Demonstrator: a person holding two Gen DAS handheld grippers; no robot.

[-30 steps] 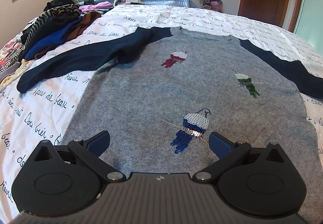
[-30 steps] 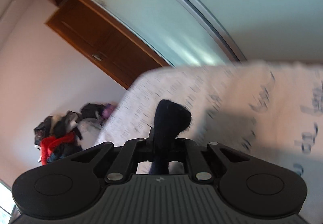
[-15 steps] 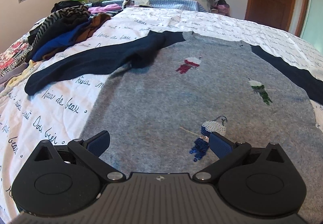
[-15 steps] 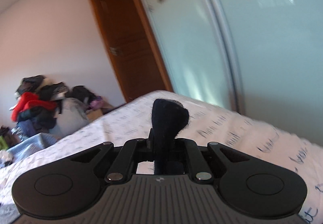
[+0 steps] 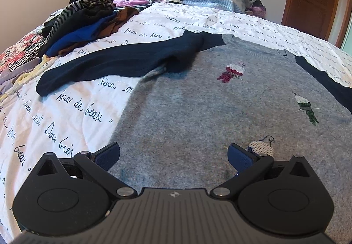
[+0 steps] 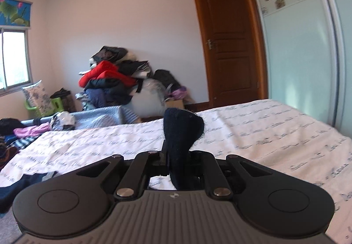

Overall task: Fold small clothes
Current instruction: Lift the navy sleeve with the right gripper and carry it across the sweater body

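Grey knitted wool is filling most of the left wrist view: we are looking at a small grey sweater with navy sleeves and sequinned bird motifs (image 5: 198, 116), which is lying flat, front up, on a white bedspread printed with dark handwritten script (image 5: 55, 116). Its navy sleeve on the left of the picture (image 5: 114, 63) is stretching out sideways across the bedspread, while the opposite sleeve is running off the right edge of the view. We are holding the left tongs (image 5: 173, 156) released above the lower part of the sweater body, their blue pads (image 5: 109, 155) standing wide apart and gripping nothing; whether they are touching the knit we cannot tell. In the right wrist view we are keeping the right tongs (image 6: 179, 160) clenched on a fold of navy knit fabric (image 6: 181, 134), which is sticking up between the closed fingers and standing clear above the bedspread. A corner of navy and grey knit is showing at the lower left of that view. A loose stack of dark, striped and blue clothes (image 5: 81, 22) is sitting on the far left part of the bed, well apart from the sweater. A heap of red and dark garments (image 6: 110, 77) is leaning against the far wall beside a brown wooden door (image 6: 228, 46).
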